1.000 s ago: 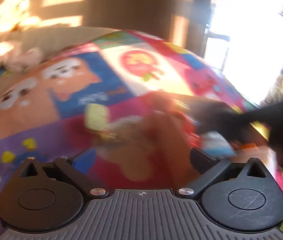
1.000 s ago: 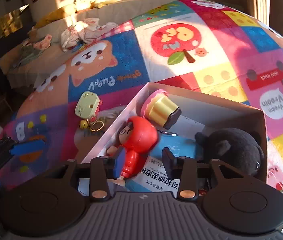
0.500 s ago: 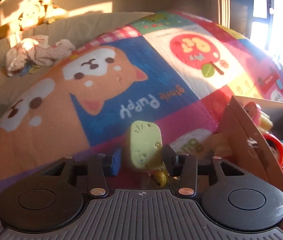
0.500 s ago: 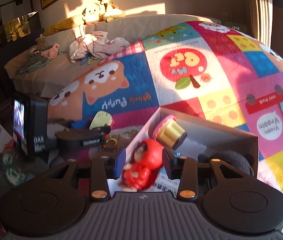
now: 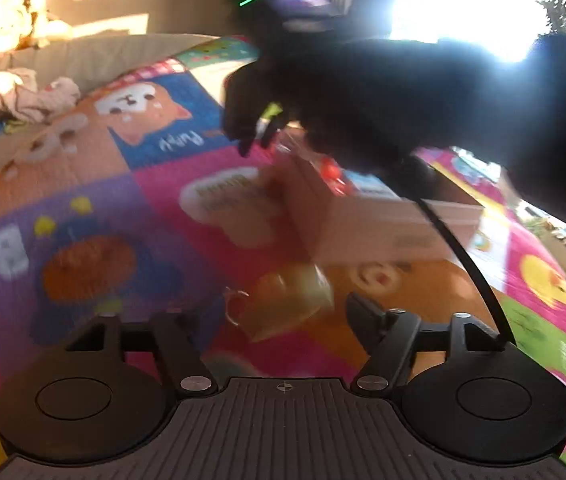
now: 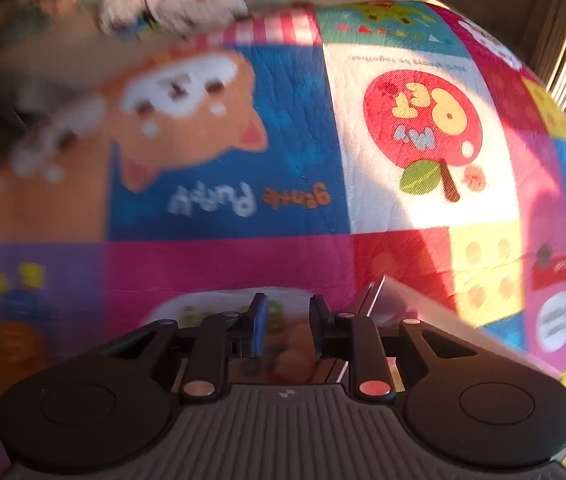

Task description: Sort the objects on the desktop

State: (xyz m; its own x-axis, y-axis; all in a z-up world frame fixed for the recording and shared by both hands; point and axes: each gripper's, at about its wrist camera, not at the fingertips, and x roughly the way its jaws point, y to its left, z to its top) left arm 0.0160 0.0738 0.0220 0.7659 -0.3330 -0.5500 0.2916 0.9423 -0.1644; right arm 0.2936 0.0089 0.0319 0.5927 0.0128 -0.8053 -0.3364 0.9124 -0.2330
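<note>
A blurred yellow-green keychain toy [image 5: 287,304] with a metal ring lies between the fingers of my left gripper [image 5: 269,312]. Its jaws are opening, and the pads stand clear of the toy on both sides. Beyond it sits the cardboard box [image 5: 363,220], with a red doll [image 5: 331,170] showing inside. My right gripper [image 6: 287,320] is shut with nothing between its tips, over the colourful play mat [image 6: 219,152] just left of the box corner [image 6: 403,304]. In the left wrist view the right gripper [image 5: 253,140] hangs above the box's far end, held by a dark-sleeved arm [image 5: 423,100].
A thin black cable [image 5: 463,256] runs from the arm down to the left gripper's right side. A pile of clothes [image 5: 15,96] and plush toys [image 5: 7,28] lie on the sofa at the back left. A bright window [image 5: 463,4] glares at the upper right.
The left jaws have spread away from the yellow-green toy, and that view has swung towards the box. The right gripper has left the red doll, moved left off the box and closed.
</note>
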